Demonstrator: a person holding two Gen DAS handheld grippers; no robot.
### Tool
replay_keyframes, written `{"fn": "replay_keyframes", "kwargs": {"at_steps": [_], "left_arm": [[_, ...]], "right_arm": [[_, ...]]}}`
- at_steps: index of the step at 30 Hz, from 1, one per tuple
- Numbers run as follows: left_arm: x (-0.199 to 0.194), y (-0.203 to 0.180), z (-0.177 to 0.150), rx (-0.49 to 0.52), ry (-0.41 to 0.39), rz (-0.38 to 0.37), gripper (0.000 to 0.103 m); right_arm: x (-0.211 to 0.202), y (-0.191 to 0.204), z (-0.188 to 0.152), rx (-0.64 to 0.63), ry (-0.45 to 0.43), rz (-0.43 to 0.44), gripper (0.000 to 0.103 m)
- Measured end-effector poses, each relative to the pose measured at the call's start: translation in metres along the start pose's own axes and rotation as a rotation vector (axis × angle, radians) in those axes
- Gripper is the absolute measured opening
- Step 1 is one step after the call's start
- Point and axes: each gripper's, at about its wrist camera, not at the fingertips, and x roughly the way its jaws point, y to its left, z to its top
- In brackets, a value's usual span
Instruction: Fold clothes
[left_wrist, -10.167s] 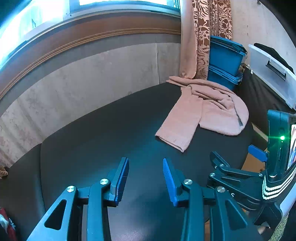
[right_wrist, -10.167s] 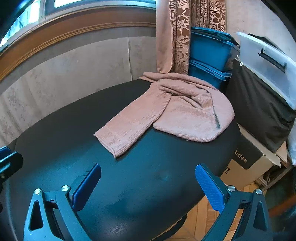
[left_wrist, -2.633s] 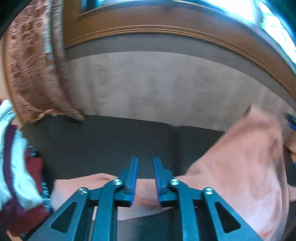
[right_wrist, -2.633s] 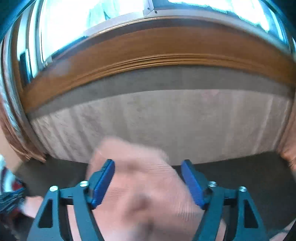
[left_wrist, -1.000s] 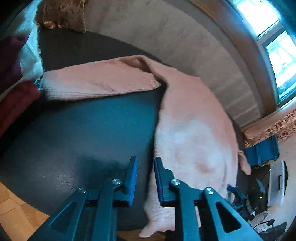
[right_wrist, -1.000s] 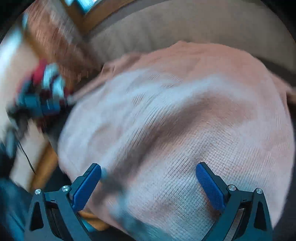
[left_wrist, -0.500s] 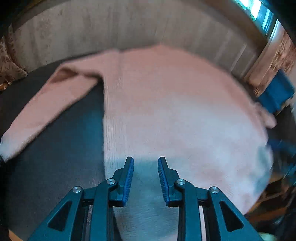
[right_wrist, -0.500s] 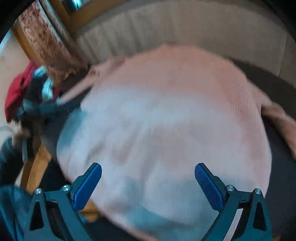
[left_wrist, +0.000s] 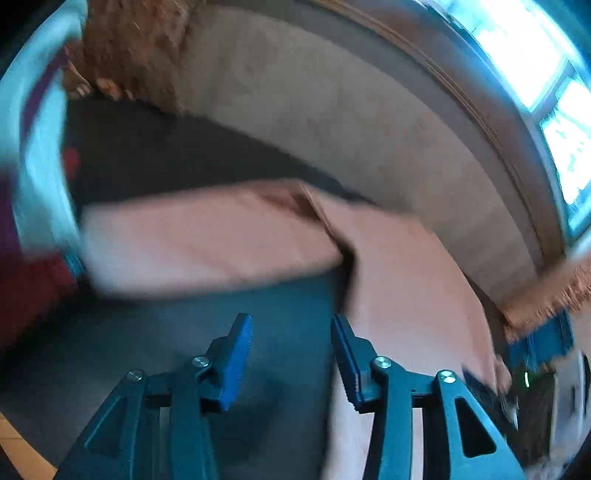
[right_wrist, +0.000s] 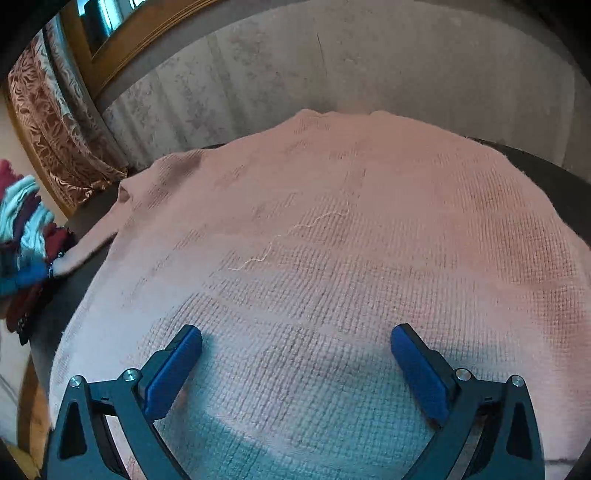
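Observation:
A pink knitted sweater (right_wrist: 332, 229) lies spread flat on the dark table (left_wrist: 273, 325). In the left wrist view its body (left_wrist: 406, 280) runs down the right side and one sleeve (left_wrist: 207, 243) stretches out to the left. My left gripper (left_wrist: 291, 332) is open and empty, above the table just below the sleeve and beside the body's edge. My right gripper (right_wrist: 295, 343) is wide open and empty, hovering low over the middle of the sweater's body.
A pile of red, white and blue clothes (right_wrist: 26, 236) sits at the table's left end, also blurred in the left wrist view (left_wrist: 26, 229). A padded wall (right_wrist: 369, 66) and patterned curtain (right_wrist: 48, 114) stand behind. Blue bins (left_wrist: 543, 339) lie at the right.
The left gripper has opened wider and swung left from over the sweater's body to the bare table below the sleeve. The right gripper has steadied over the body, still wide open.

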Motion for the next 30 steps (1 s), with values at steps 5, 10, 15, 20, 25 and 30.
{"fn": "replay_keyframes", "kwargs": {"at_steps": [5,10,15,20,25,30], "left_arm": [[0.036,0.009,0.065,-0.106,0.105,0.107,0.045],[0.075,0.019,0.109,-0.296,0.268,-0.022,0.046],[0.128,0.031,0.133,-0.502,0.43,-0.102,0.046],[0.168,0.038,0.148,-0.63,0.516,-0.083,0.05],[0.206,0.043,0.139,-0.685,0.626,-0.047,0.051],[0.188,0.038,0.147,-0.563,0.476,0.015,0.006]], "right_arm": [[-0.002,-0.007,-0.003,0.019,-0.012,0.031,0.103],[-0.001,-0.006,-0.004,0.019,-0.017,0.03,0.103],[-0.001,-0.009,-0.005,0.037,-0.032,0.058,0.103],[-0.001,-0.013,-0.005,0.06,-0.046,0.084,0.103],[-0.002,-0.015,-0.005,0.076,-0.057,0.101,0.103],[-0.001,-0.017,-0.005,0.085,-0.064,0.111,0.103]]}}
